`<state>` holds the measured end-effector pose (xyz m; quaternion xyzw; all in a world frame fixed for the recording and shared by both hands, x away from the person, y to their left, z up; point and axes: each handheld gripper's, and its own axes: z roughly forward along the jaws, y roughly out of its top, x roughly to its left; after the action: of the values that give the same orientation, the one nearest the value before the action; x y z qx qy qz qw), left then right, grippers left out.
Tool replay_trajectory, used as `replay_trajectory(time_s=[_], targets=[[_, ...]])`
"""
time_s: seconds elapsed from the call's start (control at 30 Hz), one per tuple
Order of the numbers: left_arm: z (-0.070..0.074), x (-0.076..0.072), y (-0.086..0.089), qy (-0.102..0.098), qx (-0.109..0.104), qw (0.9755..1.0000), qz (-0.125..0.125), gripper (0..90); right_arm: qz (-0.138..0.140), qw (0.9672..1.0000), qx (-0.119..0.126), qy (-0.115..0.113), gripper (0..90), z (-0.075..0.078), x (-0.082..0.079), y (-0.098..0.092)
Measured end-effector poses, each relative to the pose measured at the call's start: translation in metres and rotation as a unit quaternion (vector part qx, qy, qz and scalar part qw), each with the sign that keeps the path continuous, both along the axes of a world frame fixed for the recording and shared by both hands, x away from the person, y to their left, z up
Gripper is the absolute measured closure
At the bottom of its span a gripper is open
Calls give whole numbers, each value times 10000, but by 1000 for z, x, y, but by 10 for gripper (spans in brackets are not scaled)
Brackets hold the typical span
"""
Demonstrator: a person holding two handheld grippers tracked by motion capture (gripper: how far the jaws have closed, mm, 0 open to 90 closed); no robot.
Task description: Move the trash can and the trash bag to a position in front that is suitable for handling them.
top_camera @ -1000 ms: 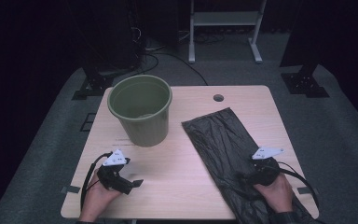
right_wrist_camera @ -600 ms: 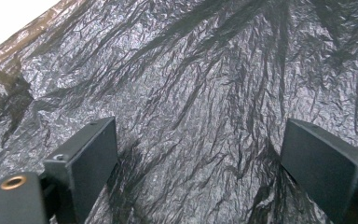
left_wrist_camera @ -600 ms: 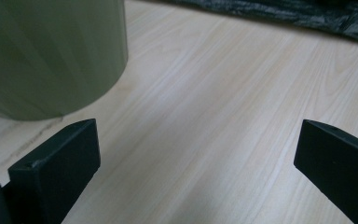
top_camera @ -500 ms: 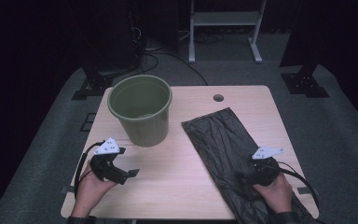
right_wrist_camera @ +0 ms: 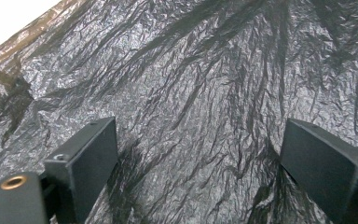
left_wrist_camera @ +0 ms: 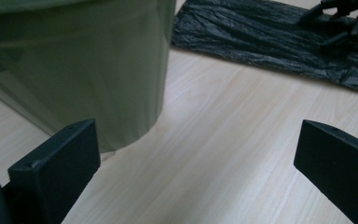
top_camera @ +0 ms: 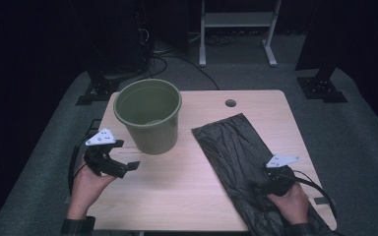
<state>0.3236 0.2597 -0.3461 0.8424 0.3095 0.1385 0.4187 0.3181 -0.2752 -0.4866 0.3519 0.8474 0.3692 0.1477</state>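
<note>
- My right tool [top_camera: 262, 188] sits low over the black bag [top_camera: 236, 152], near the desk's front right corner, jaws spread wide with crinkled plastic between them and nothing pinched yet; I cannot tell whether the tips touch the plastic.
- The bag lies flat on the right half of the desk [top_camera: 187, 196], its long axis running from near the middle of the desk down to the front right edge, where it hangs over. My right tool is on the near end of it, so I judge that hand is the one to take hold.
- My left tool [top_camera: 120, 167] is by the front left edge, jaws also spread, holding nothing, pointing toward the desk's middle.
- The green bucket [top_camera: 150, 118] stands upright and open just beyond my left tool, close but apart from it, towards the back left of the desk.
- The bag lies to the right of the bucket, a strip of bare desk between them.
</note>
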Motion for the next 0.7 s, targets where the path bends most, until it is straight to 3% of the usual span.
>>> replay_trajectory(time_s=[0.23, 0.47, 0.7], targets=[[20, 10, 5, -68, 28, 9999, 80, 0, 0, 10000, 0, 1, 96, 0, 0, 0], [41, 19, 11, -191, -90, 9997, 148, 0, 2, 10000, 0, 1, 96, 0, 0, 0], [58, 39, 12, -244, -126, 9995, 168, 0, 7, 10000, -2, -3, 96, 0, 0, 0]])
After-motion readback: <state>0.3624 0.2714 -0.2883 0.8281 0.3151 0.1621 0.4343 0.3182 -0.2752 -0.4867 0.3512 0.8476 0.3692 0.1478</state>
